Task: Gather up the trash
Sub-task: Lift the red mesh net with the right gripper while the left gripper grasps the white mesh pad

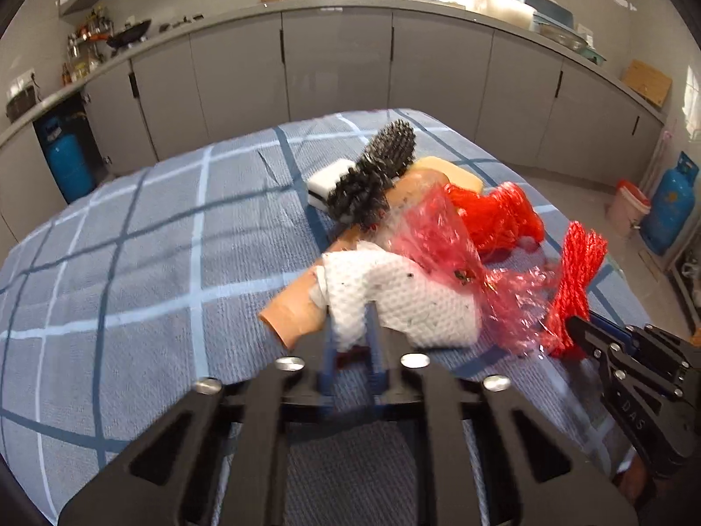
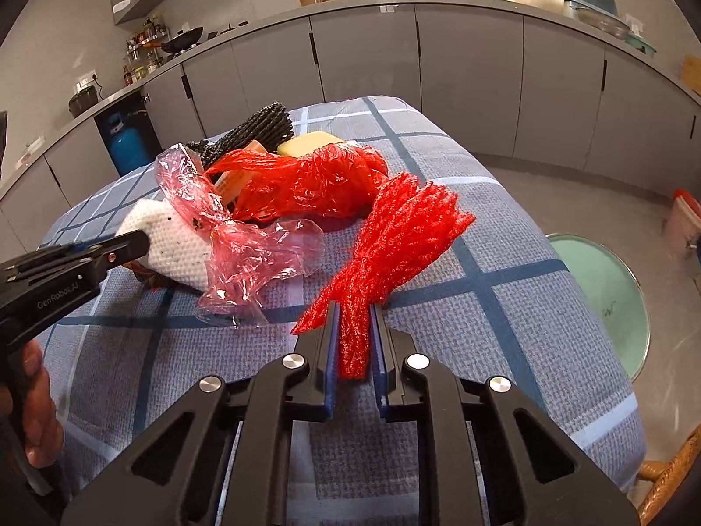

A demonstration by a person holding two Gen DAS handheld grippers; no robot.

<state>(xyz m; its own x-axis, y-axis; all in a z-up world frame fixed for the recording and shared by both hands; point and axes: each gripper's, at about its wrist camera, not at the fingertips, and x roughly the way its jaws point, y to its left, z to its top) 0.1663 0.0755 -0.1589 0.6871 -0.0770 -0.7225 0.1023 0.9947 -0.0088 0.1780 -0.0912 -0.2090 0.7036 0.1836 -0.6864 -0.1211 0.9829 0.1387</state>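
The left gripper [image 1: 352, 328] nips a white foam net [image 1: 394, 302], hiding its lower edge. The right gripper [image 2: 355, 328] clamps a red mesh net [image 2: 394, 245] mid-table; only its view shows a green bin [image 2: 609, 298].

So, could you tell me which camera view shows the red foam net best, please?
The right wrist view: the red foam net fills the centre, fanned out above the right gripper, whose fingers are shut on its narrow end. The left wrist view shows it only near the right edge, bunched, partly behind the pink plastic wrap.

"GenRobot.AI" on left gripper [image 2: 131, 241]
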